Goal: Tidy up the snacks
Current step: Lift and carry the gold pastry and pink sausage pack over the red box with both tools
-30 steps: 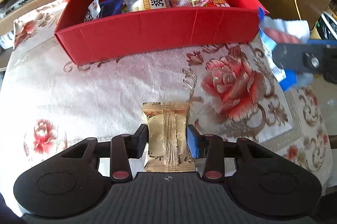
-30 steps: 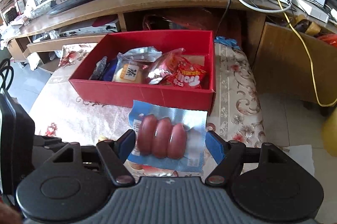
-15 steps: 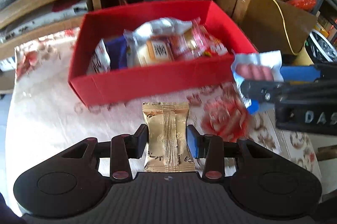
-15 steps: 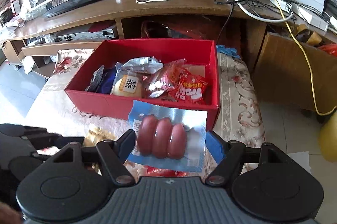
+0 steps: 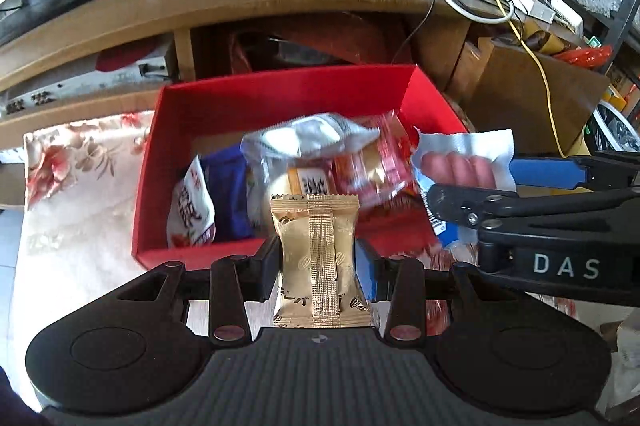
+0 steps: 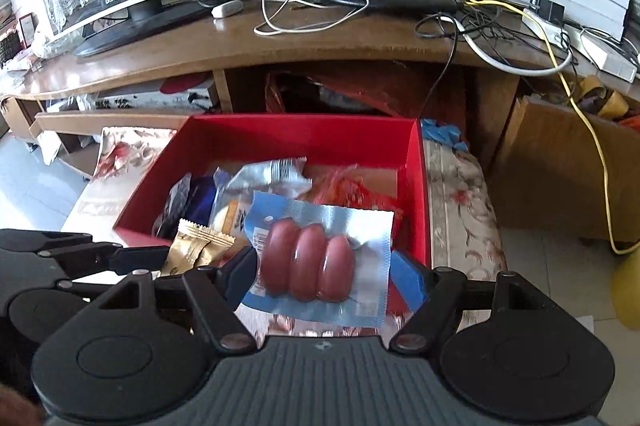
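Observation:
My left gripper (image 5: 318,266) is shut on a gold snack packet (image 5: 316,258), held above the near wall of the red box (image 5: 280,93). My right gripper (image 6: 326,272) is shut on a blue-and-silver sausage pack (image 6: 316,258), held over the box's (image 6: 304,137) near right corner. The sausage pack (image 5: 460,165) and right gripper also show at the right in the left wrist view. The gold packet (image 6: 198,250) and left gripper show at the left in the right wrist view. Several wrapped snacks (image 5: 320,161) lie inside the box.
The box sits on a floral tablecloth (image 5: 80,161). A wooden TV stand (image 6: 280,53) with a monitor, router and tangled cables stands just behind. A cardboard box (image 5: 532,93) is at the right, with a yellow cable over it.
Both grippers have risen and moved forward toward the box with their packs. They now sit over the box's near edge, closer together.

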